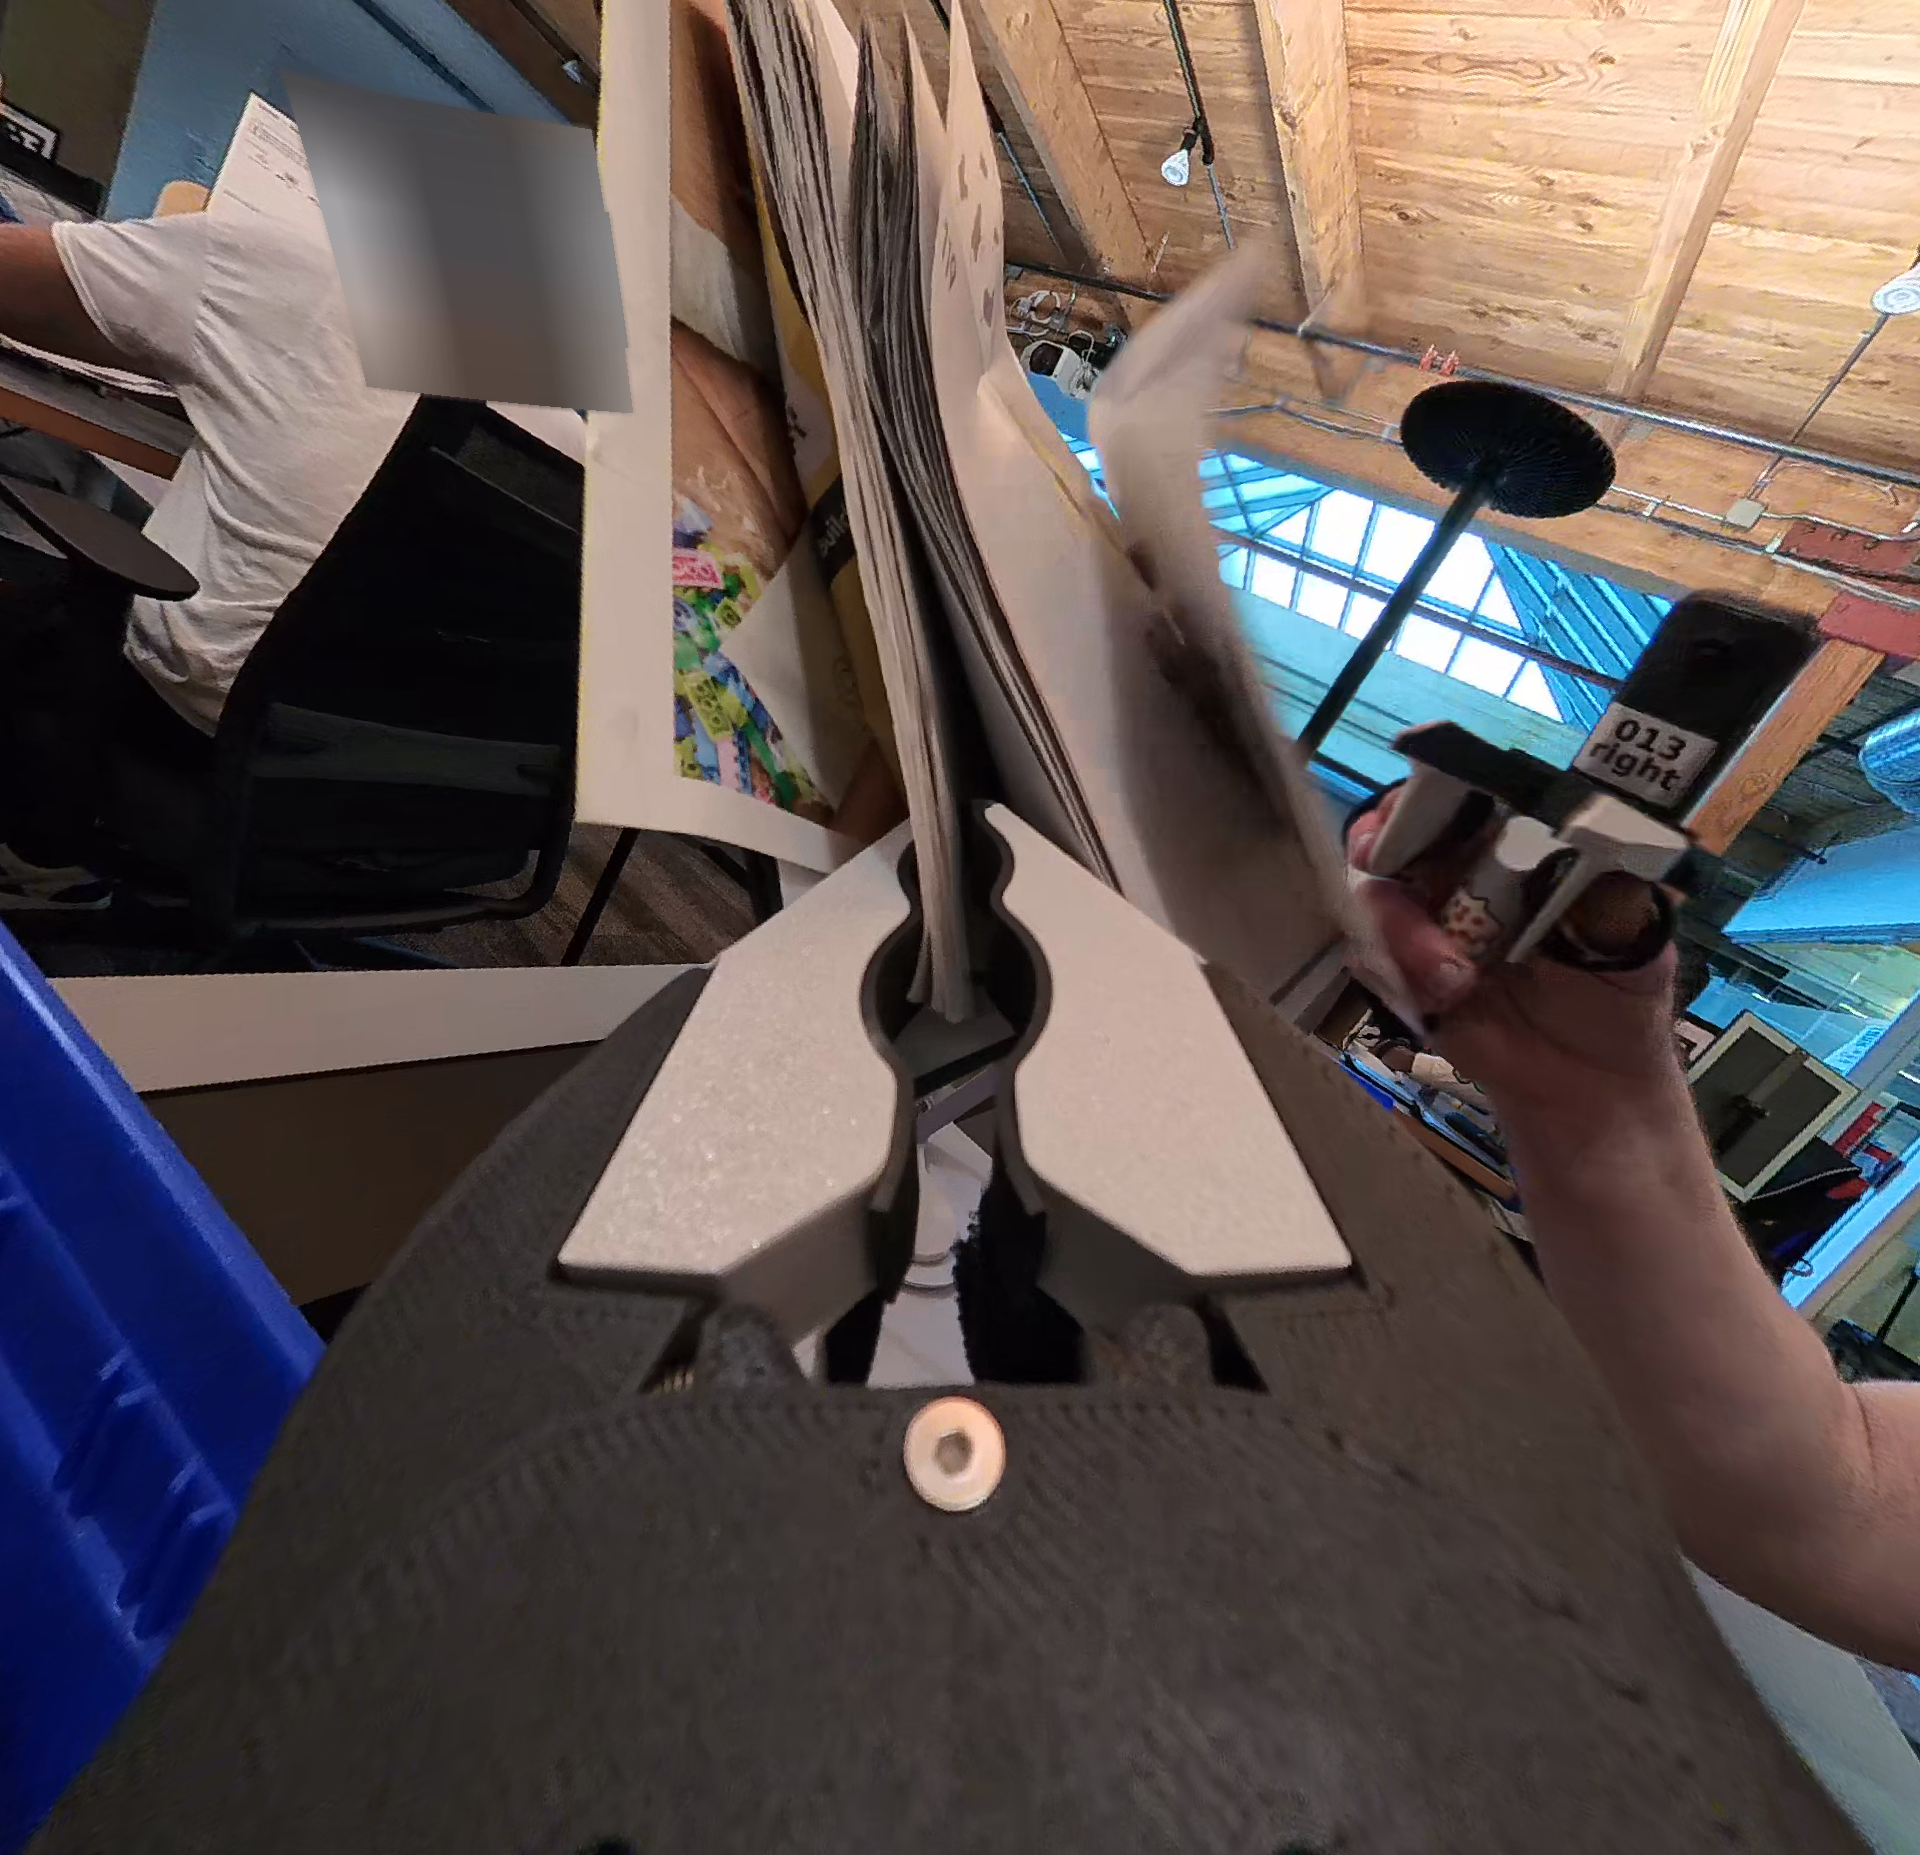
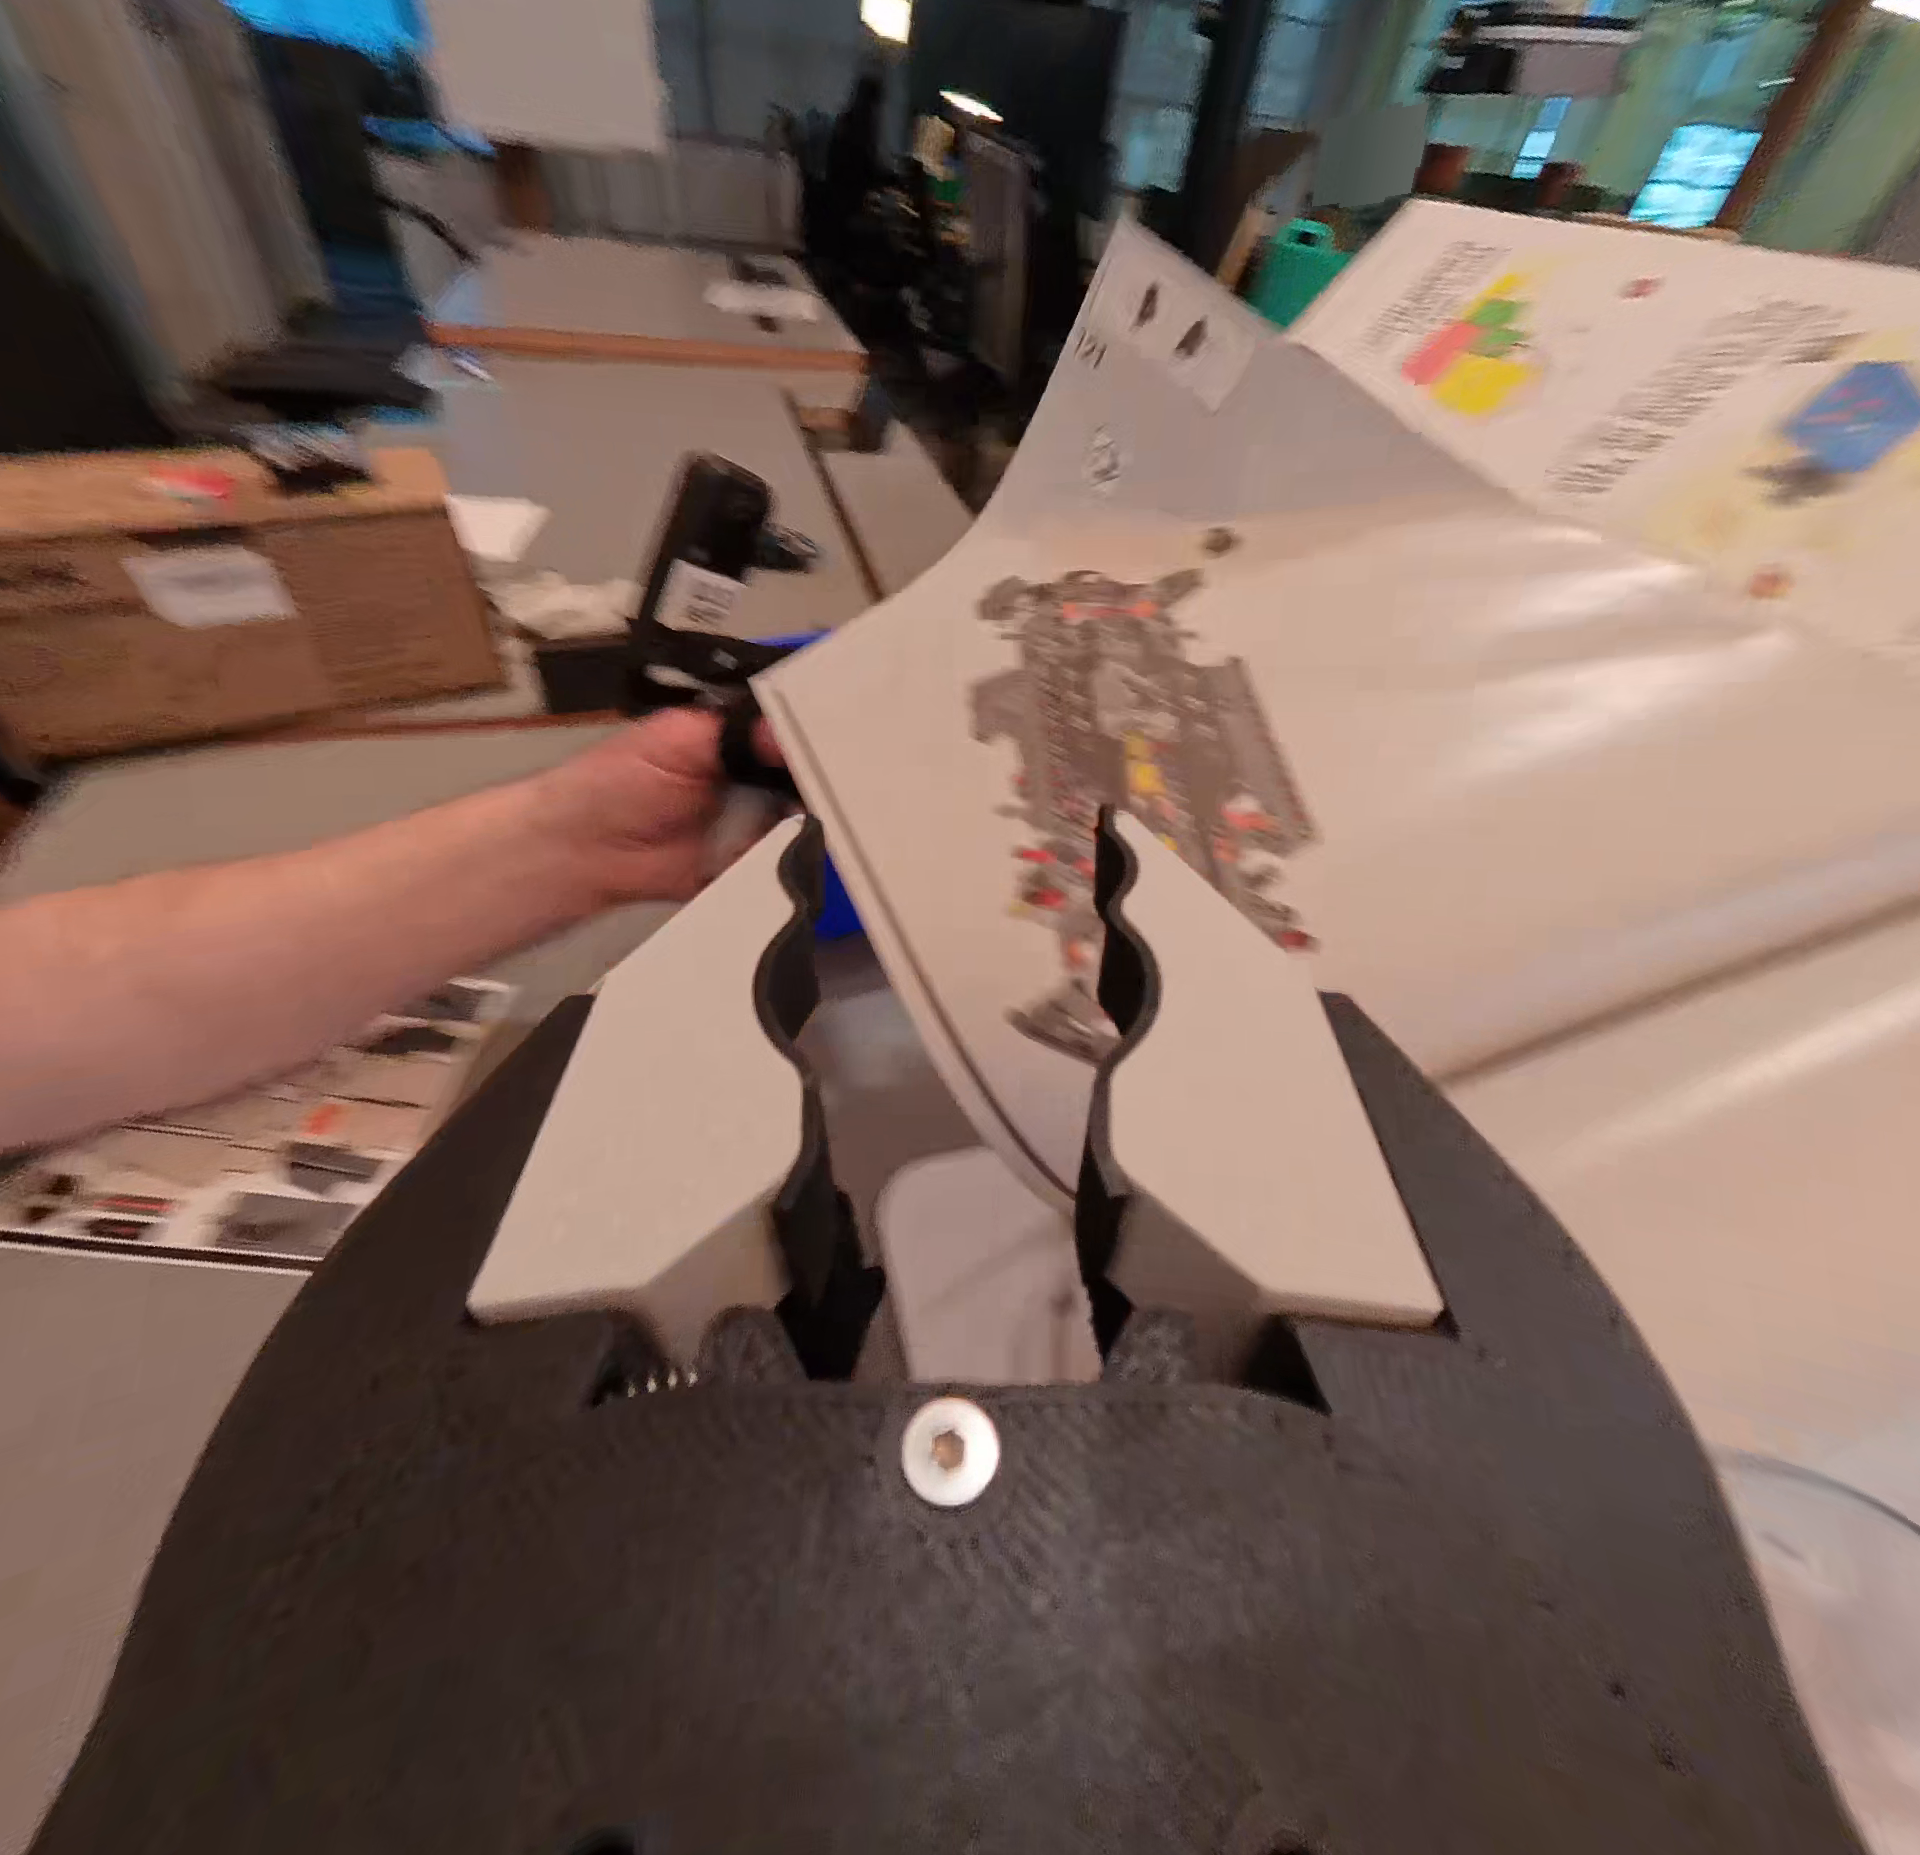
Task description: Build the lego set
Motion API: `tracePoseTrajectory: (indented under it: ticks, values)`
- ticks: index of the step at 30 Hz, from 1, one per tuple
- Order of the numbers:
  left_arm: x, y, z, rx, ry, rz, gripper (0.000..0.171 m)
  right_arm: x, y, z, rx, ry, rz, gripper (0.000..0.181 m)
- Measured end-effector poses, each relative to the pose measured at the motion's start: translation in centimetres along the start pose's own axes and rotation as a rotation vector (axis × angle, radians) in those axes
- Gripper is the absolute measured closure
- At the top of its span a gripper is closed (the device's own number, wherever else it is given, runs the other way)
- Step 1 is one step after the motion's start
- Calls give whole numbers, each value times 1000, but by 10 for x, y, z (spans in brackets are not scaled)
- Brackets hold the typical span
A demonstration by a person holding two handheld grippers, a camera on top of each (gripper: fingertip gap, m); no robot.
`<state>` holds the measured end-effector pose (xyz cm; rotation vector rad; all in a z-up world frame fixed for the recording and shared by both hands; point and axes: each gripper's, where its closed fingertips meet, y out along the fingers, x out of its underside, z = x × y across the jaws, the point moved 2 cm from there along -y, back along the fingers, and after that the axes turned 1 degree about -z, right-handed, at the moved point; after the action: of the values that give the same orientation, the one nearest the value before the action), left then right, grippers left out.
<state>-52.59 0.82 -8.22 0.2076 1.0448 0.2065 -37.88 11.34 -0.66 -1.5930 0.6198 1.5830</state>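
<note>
Up off the table, left gripper (image 1: 948, 860) is clamped on the spine edge of the instruction booklet (image 1: 914, 558), fingers nearly together around it. Booklet stands on end, long axis along the fingers, pages fanning rightward. Right gripper (image 2: 951, 849) is spread apart, one curled page (image 2: 1039, 766) passing between its fingers; contact unclear. Blue bin (image 1: 94, 1286) sits beside the left gripper.

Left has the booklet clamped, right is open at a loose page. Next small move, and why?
Probably close the right gripper on the loose page. Its jaws stand open with the page's curled edge running between them, while the left gripper is shut on the booklet, holding it upright with pages fanned. Pinching that page would let it be turned. The view is blurred, so contact is unclear.
</note>
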Motion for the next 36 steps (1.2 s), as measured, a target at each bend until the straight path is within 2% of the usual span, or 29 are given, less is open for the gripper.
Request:
tracePoseTrajectory:
  ticks: [4, 8, 11, 17, 21, 24, 26, 30, 36]
  values:
    - [1, 0, -2, 2, -11, 8, 170, 21, -5, 25, 218, -245, -180, 122]
    - [0, 0, 0, 0, -5, 3, 170, 30, 15, 19, 266, -460, -311, 119]
    - [-1, 0, 1, 2, -5, 3, 170, 30, 22, 23, 324, -530, -357, 112]
    - [-1, 0, 0, 10, -21, 7, 170, 27, -5, 42, 347, -373, -291, 114]
    - [-1, -1, 1, 16, -28, 6, 170, 33, -64, 83, 475, -211, -238, 116]
    - [-1, -1, 1, 15, -31, 6, 170, 58, -116, 124, 614, -85, -241, 107]
    - [-1, -1, 0, 15, -32, 7, 170, 78, -137, 142, 642, 8, -224, 104]
    - [-1, -1, 0, 12, -27, 4, 170, 106, -145, 160, 648, 74, -221, 103]
    - [0, 0, -1, 5, -18, 1, 170, 106, -138, 160, 697, -8, -248, 115]
